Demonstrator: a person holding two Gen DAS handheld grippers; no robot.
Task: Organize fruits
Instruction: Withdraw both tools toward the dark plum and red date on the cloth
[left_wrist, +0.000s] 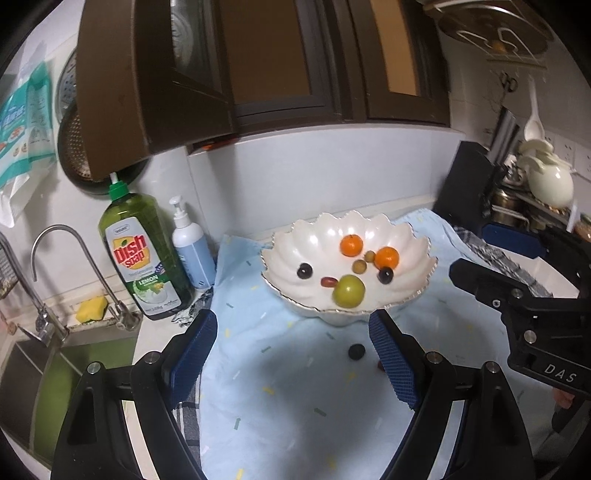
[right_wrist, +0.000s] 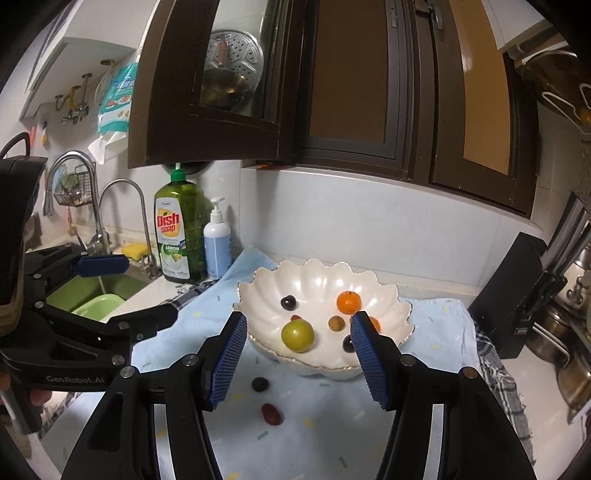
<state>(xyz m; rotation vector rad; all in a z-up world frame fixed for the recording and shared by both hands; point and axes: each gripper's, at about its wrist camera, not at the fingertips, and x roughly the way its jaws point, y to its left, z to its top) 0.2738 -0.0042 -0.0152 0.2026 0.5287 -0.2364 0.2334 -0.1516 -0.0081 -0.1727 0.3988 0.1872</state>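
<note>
A white scalloped bowl (left_wrist: 295, 243) (right_wrist: 258, 295) stands on a light blue cloth (left_wrist: 288, 387) (right_wrist: 314, 424). It holds a green fruit (left_wrist: 348, 290) (right_wrist: 297, 335), two oranges (left_wrist: 351, 245) (right_wrist: 348, 302), dark grapes (left_wrist: 305, 271) (right_wrist: 288, 302) and small brown fruits (left_wrist: 359, 266) (right_wrist: 336, 323). A dark grape (left_wrist: 357, 351) (right_wrist: 260, 384) and a red grape (right_wrist: 271, 413) lie on the cloth in front of the bowl. My left gripper (left_wrist: 293, 343) is open and empty above the cloth. My right gripper (right_wrist: 299, 354) is open and empty, just before the bowl.
A green dish soap bottle (left_wrist: 147, 258) (right_wrist: 181, 240) and a white pump bottle (left_wrist: 192, 251) (right_wrist: 217, 240) stand at the left. A sink (left_wrist: 55, 376) (right_wrist: 96, 299) with a tap lies further left. A black box (right_wrist: 513, 299) and pots stand at the right.
</note>
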